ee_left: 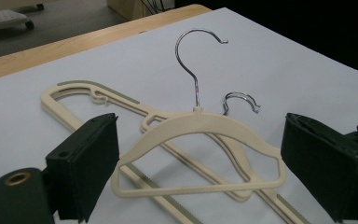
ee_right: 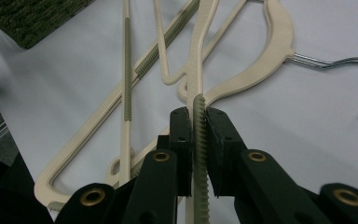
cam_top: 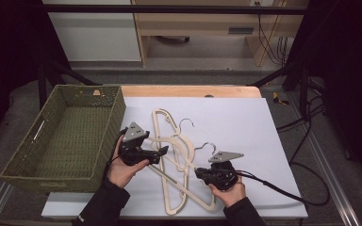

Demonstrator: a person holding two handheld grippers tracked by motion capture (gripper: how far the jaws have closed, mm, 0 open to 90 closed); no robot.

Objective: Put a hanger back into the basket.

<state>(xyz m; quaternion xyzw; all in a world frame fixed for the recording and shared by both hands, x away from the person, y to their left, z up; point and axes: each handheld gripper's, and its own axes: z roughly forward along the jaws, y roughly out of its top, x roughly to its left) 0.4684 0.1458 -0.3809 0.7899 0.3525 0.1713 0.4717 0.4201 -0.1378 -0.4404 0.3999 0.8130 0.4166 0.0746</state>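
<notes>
1. At left, the woven basket (cam_top: 66,136) sits on the tabletop (cam_top: 245,127) just beside the left tool (cam_top: 162,151), its open top facing up.
2. The left tool has its jaws spread wide, and nothing is between them; in the left gripper view the small hanger (ee_left: 200,154) lies on the sheet just ahead of the pads, which stand apart from it on either side.
3. That small hanger lies flat, its long axis running across the left tool's jaws, its chrome hook (ee_left: 193,56) pointing away from the tool toward the far edge.
4. To finish the grab well, the left tool likely needs to drop squarely over one arm of the small hanger and close there, clear of the bars tangled beneath.
5. At right, the right tool (ee_right: 199,122) has its jaws pressed together on the ribbed bar (ee_right: 199,140) of a larger hanger (ee_right: 256,70), holding the pile steady.
6. The ribbed bar runs straight out from the right tool's jaws, the larger hanger's hook (ee_right: 335,62) pointing off to that tool's right.
</notes>
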